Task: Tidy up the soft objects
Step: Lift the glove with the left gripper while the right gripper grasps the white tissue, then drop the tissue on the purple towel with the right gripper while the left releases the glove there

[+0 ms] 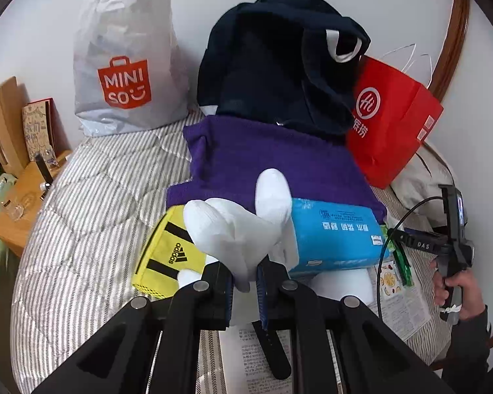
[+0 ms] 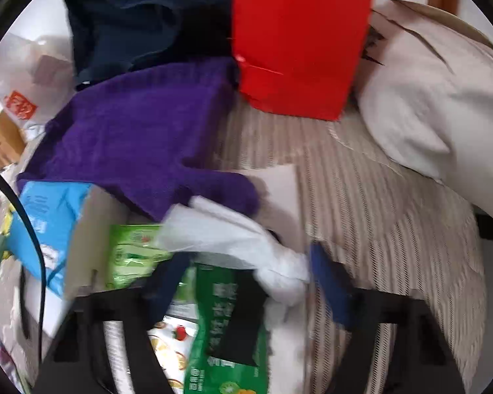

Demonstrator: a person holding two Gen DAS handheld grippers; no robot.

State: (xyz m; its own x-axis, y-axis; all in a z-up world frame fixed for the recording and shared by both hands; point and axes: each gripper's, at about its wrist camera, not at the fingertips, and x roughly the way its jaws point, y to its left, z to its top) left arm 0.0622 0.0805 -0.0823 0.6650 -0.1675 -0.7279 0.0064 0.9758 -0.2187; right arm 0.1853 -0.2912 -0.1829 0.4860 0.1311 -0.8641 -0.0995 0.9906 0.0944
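The left gripper [image 1: 245,279] pinches white socks [image 1: 236,226] tight, above the bed [image 1: 92,197], in front of a purple towel [image 1: 279,164]. The right gripper [image 2: 246,282] has open jaws around a white cloth [image 2: 246,239], not squeezing it.

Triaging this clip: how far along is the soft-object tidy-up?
Early. Nothing looks sorted: the purple cloth and dark garment still lie heaped on the bed among packets. In hand: left gripper shut on a white sock; right gripper has jaws either side of a white cloth, no grip yet visible through the blur. Left: nearly everything.
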